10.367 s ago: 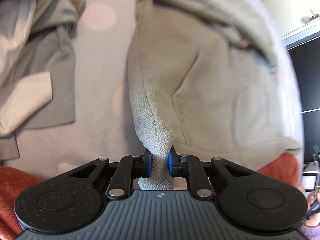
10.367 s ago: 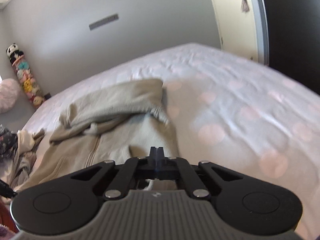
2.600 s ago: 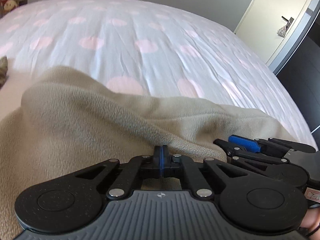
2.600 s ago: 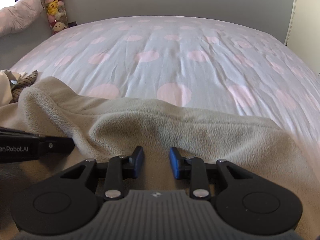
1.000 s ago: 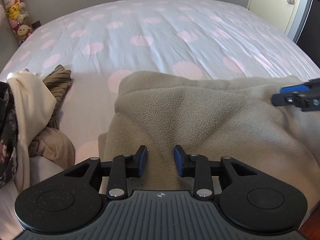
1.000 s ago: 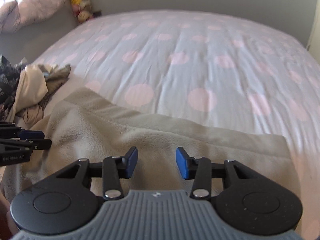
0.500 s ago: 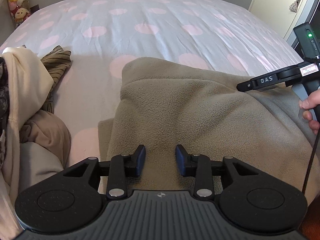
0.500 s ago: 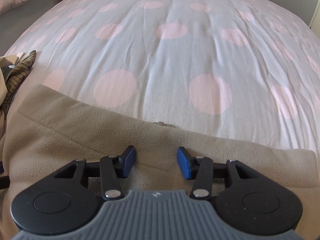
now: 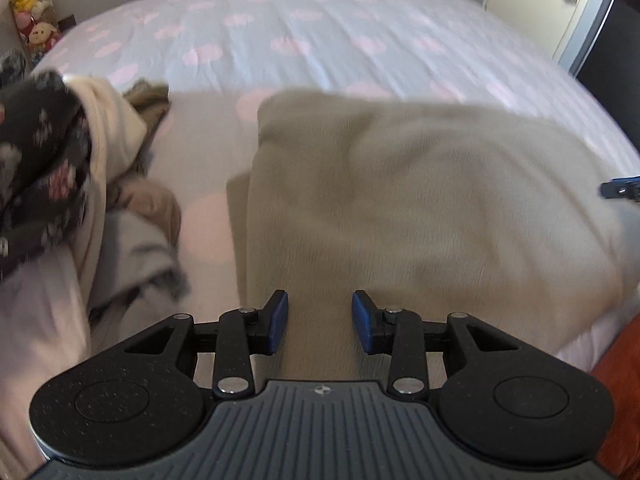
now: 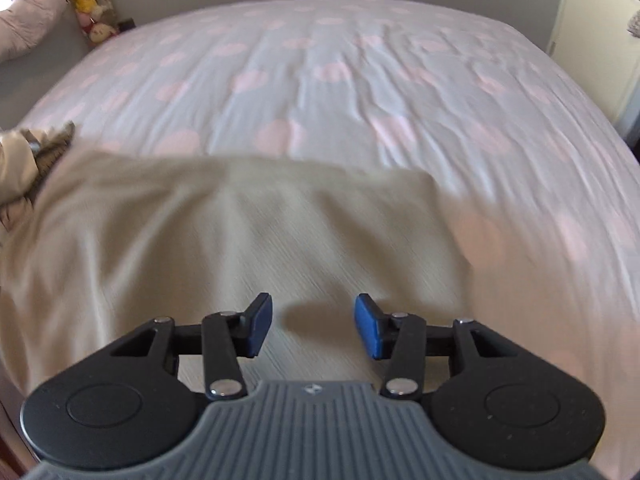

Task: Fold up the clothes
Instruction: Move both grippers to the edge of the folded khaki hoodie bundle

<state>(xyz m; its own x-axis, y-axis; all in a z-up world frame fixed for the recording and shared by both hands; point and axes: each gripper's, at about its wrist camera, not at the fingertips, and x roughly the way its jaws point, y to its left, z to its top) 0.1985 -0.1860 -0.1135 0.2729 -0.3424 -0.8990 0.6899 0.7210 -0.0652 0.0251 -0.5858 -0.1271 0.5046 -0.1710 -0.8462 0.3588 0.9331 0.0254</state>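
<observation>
A: The bed (image 10: 360, 80) is mostly bare; the beige fleece (image 9: 420, 200) lies folded at its near edge, beside the heap of unfolded clothes (image 9: 60, 184).

B: Looks flat. What's the move, would you say?

A: Probably smoothing it, or one more fold. I'd catch both layers at an edge and keep the corners lined up.

B: And the grippers?

A: The left gripper (image 9: 319, 322) and right gripper (image 10: 313, 326) hover over the fleece, fingers parted, holding nothing.
</observation>
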